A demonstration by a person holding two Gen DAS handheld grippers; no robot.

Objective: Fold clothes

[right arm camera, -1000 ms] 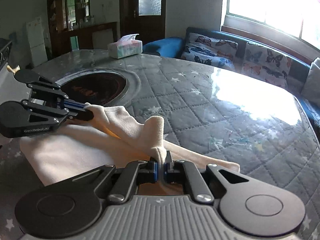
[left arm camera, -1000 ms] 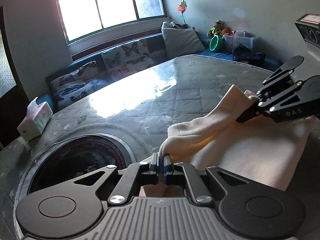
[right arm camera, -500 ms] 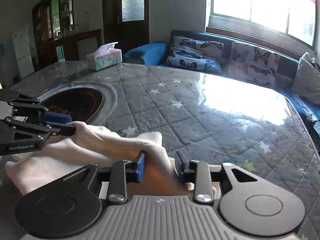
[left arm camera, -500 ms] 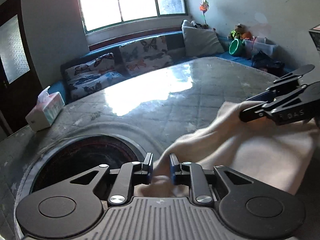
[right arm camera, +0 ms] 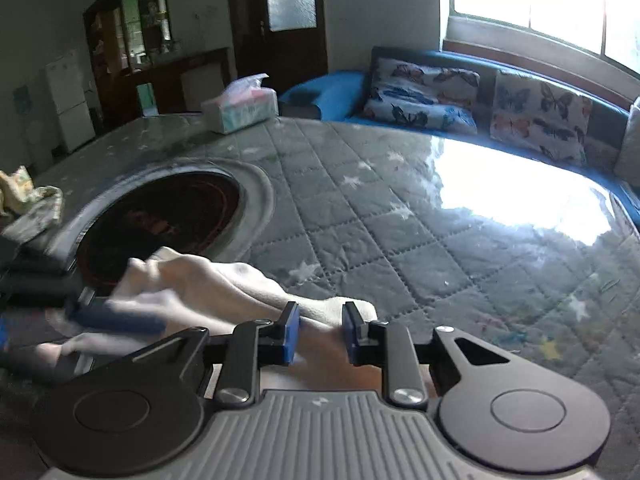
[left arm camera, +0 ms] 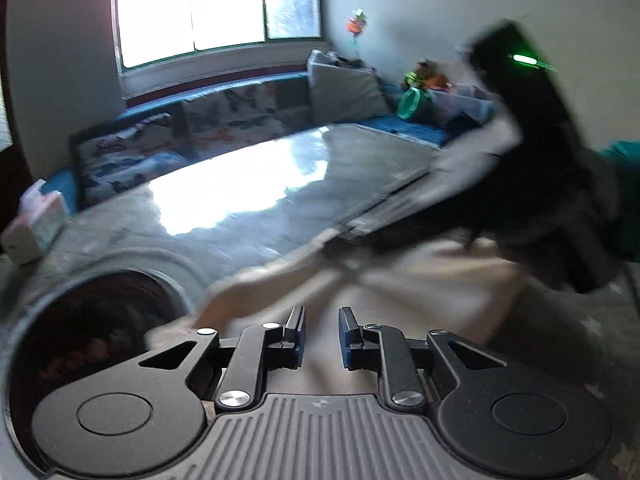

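The cream cloth [right arm camera: 224, 288] lies bunched on the quilted grey surface [right arm camera: 440, 240], at the lower left of the right wrist view, beside the dark round inset [right arm camera: 160, 216]. The right gripper [right arm camera: 319, 334] has its jaws parted after widening and then narrowing a little; cloth sits between the blue pads without being pinched. In the left wrist view, the left gripper [left arm camera: 321, 338] likewise stands with jaws apart, just opened, over the cloth at lower centre, nothing clamped. A tissue box [right arm camera: 239, 109] rests at the surface's far edge, upper left.
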